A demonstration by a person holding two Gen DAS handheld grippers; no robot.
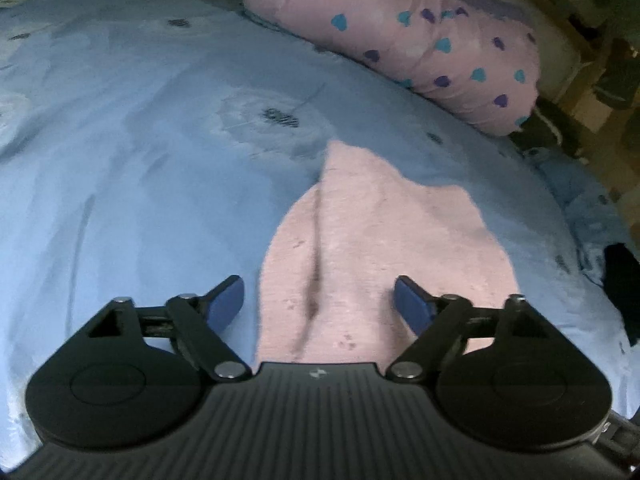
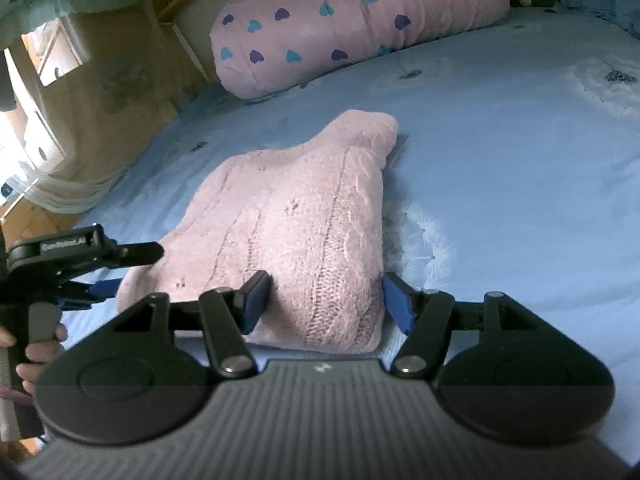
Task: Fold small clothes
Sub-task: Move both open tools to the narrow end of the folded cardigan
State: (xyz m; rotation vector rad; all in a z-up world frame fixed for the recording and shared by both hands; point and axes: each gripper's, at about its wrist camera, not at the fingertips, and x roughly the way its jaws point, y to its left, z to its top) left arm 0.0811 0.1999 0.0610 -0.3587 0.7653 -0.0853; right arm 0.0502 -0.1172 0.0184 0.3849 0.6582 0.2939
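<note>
Left tongs (image 1: 320, 304) apart above folded pink cable-knit sweater (image 2: 304, 216) on bed; right tongs (image 2: 324, 300) straddle its edge, unclamped. I judge fold placed; next, smoothing.

The left claw (image 1: 319, 304) was angled downward with its jaws spread wide, the blue pads (image 1: 226, 300) standing well apart and pressing on nothing. Seen from the right wrist, that same left claw (image 2: 120, 270) reached in from the left edge, and the person's hand (image 2: 36, 350) wrapped its fingers around the dark handle below it. The right claw (image 2: 325, 300) also pointed downward, its jaws partly spread, with the left pad (image 2: 256, 300) and the right pad (image 2: 398, 304) standing to either side of a bulge of fabric; whether they pressed on it could not be told.
</note>
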